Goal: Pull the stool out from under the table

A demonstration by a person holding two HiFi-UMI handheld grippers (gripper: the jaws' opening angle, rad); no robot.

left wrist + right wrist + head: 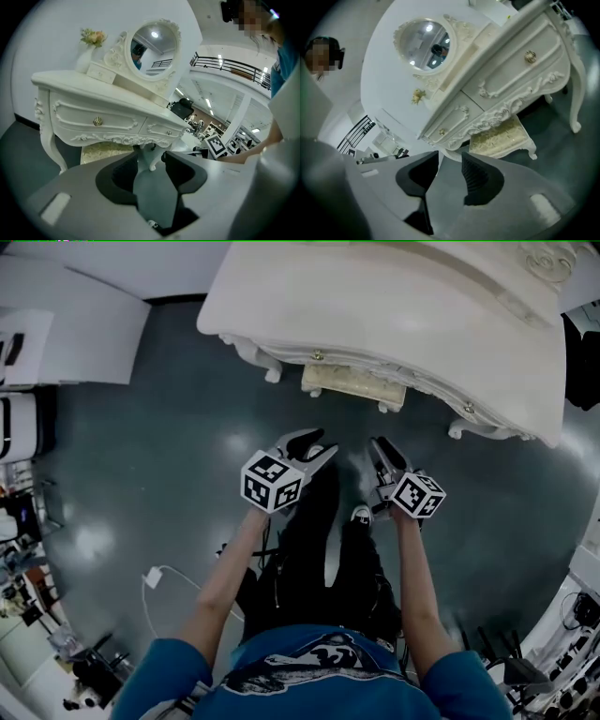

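Observation:
The stool, with a cream patterned cushion and white curved legs, stands tucked under the front edge of the ornate white dressing table. Both grippers hover over the dark floor a short way in front of it, touching nothing. My left gripper is open and empty; the left gripper view shows the stool's cushion beyond its jaws. My right gripper is open and empty too. The stool lies ahead of it under the table's carved apron.
A white cable lies on the floor at my left. White furniture fills the far left corner. My shoe is below the grippers. On the table stand an oval mirror and a flower vase.

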